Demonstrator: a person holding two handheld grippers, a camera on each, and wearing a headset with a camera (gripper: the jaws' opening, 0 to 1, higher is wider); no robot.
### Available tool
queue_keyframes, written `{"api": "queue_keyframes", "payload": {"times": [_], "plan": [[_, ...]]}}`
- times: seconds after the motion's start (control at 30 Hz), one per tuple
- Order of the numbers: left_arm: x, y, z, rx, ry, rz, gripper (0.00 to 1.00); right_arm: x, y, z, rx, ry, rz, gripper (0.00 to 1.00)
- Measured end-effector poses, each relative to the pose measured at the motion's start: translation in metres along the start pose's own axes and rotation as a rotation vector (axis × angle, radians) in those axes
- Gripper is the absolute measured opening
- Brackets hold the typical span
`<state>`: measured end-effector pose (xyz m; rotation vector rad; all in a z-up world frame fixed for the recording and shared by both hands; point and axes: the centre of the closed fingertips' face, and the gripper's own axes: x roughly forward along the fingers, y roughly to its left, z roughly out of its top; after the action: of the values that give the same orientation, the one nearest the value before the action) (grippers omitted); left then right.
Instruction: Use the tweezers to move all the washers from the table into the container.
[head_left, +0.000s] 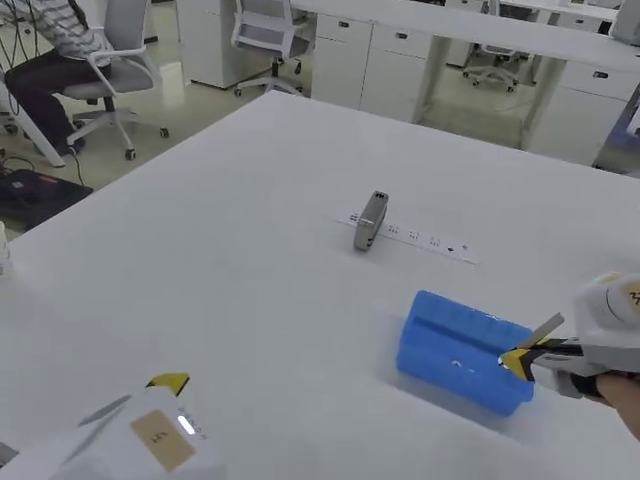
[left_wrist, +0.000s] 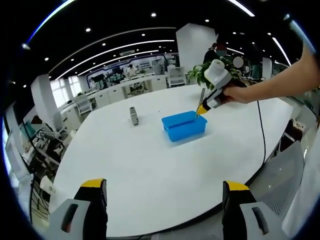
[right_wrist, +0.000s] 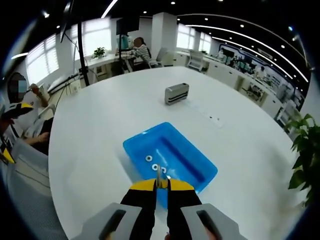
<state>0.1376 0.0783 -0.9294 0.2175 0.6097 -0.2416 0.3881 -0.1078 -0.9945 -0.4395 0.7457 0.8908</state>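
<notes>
A blue container (head_left: 450, 335) sits on the white table (head_left: 230, 260), and three small washers (right_wrist: 148, 158) lie on its floor. My right gripper (head_left: 516, 362) hangs over the container's right rim, shut on metal tweezers (right_wrist: 159, 175) whose tips point down into the container (right_wrist: 185, 157). Whether the tips hold a washer is too small to tell. My left gripper (left_wrist: 165, 192) is open and holds nothing, low at the near left of the table (head_left: 150, 425). In the left gripper view the right gripper (left_wrist: 202, 108) stands over the container (left_wrist: 184, 126).
A grey metal block (head_left: 369, 220) stands beyond the container beside a thin white strip (head_left: 425, 240) with small dark marks. A person sits on an office chair (head_left: 100, 75) at the far left. Cabinets (head_left: 380, 70) line the back. A potted plant (right_wrist: 300, 145) stands to the right.
</notes>
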Motion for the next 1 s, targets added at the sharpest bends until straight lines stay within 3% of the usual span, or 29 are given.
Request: {"api": "queue_keyframes", "payload": {"times": [0.43,1.0], "plan": [[0.004,0.009,0.003,-0.033,-0.001,0.049,0.97,0.026,-0.001,-0.02,0.028,0.092,0.022,0.03],[0.013,0.017,0.0,-0.047,0.02,0.064,0.97,0.039,-0.007,-0.027,0.086,0.117,0.04,0.04]]}}
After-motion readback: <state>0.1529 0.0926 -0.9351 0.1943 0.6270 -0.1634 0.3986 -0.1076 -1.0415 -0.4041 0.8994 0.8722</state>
